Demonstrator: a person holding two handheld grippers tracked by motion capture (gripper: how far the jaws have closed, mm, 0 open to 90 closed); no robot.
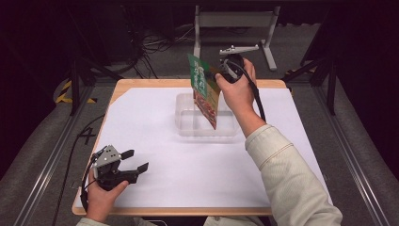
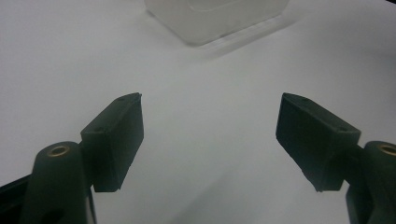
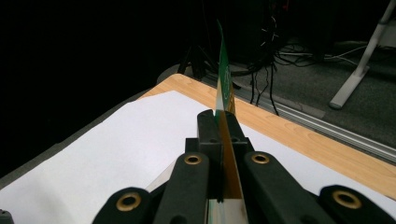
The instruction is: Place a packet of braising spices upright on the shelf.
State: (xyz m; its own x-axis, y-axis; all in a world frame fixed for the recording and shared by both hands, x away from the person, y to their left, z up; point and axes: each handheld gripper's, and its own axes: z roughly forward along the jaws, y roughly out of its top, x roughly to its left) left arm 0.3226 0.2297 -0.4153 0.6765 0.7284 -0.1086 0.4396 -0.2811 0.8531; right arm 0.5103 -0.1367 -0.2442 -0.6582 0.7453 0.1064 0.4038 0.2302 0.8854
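Now | my right gripper [image 1: 217,75] clamps the packet [image 1: 203,89] by its upper edge, hanging over the clear tray [image 1: 186,126] at 12 o'clock | light, floppy, slick film, so I judge an edge pinch best | left gripper [image 1: 134,160] gapes empty at 8 o'clock.

Green-red flat packet [image 1: 203,89] held tilted above clear tub [image 1: 188,125].
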